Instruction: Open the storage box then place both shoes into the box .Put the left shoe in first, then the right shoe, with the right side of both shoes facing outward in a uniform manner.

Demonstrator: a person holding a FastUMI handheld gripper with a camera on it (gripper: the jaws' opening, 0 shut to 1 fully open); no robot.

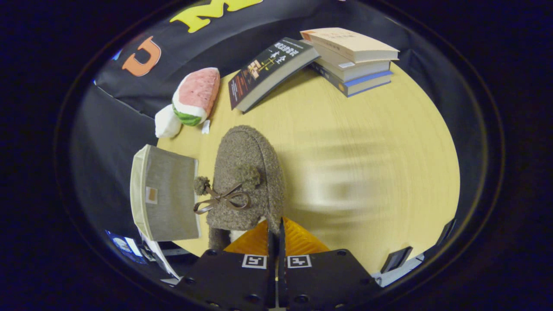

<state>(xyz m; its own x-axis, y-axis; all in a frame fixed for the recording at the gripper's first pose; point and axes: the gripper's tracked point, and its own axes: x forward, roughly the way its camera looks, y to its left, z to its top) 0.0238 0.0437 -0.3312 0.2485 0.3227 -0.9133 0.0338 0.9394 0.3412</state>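
Note:
A brown fuzzy shoe (248, 172) with a ribbon bow and two pom-poms hangs just ahead of my fingers, toe pointing away. My gripper (276, 223) is shut on the rim of the shoe's opening, its fingers almost touching with the edge pinched between them. The table under the shoe is blurred by motion. Right beside the shoe's left flank stands the grey fabric storage box (166, 194), with a pale rim and a small label patch. I cannot tell from here whether the box is open.
Beyond the shoe, a watermelon-slice plush (196, 95) and a white plush piece (166, 123) lie on the round wooden table (367, 129). At the far side a dark book (270, 69) leans on a stack of books (352, 56).

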